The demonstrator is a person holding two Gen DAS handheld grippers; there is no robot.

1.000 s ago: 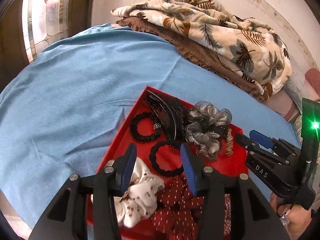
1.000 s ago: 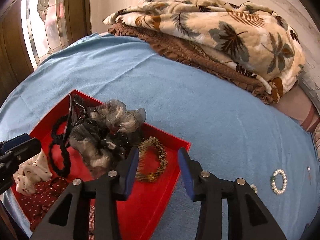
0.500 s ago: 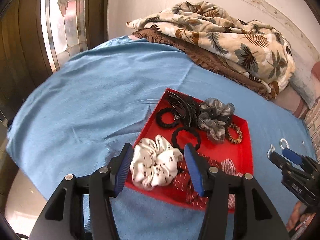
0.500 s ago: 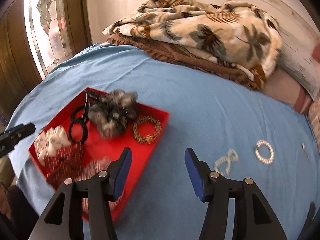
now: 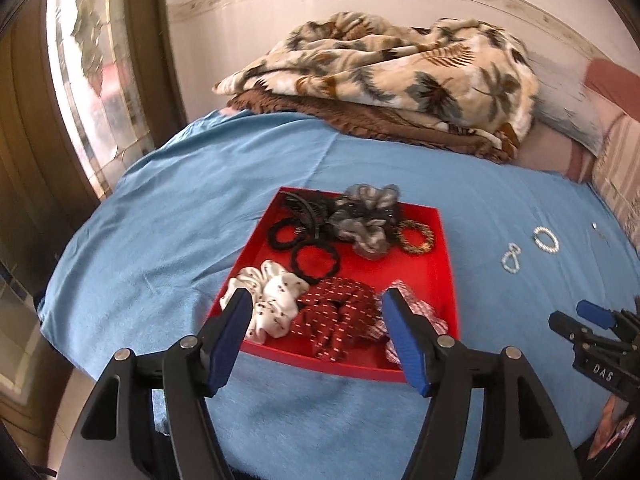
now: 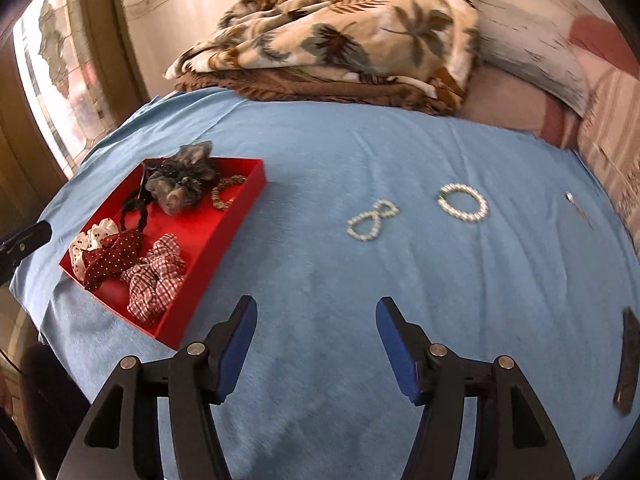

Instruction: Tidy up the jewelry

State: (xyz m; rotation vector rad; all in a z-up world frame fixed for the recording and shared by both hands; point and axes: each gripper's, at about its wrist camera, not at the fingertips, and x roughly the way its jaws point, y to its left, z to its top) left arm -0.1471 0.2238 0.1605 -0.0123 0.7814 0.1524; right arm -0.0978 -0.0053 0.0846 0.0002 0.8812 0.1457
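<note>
Left wrist: my left gripper (image 5: 316, 334) jaws opening, empty, over the red tray (image 5: 448, 280) of scrunchies.

Right wrist: my right gripper (image 6: 314, 342) opening, empty; twisted pearl bracelet (image 6: 372, 220) and round pearl bracelet (image 6: 463, 202) on the blue sheet (image 6: 320, 152). Risk: beads slip or jaws snag cloth.

A red tray (image 6: 240, 216) on the bed holds scrunchies and a gold beaded bracelet (image 6: 225, 194). Right of the tray lie a twisted pearl bracelet (image 6: 372, 220) and, beyond it, a round one (image 6: 463, 202).
</note>
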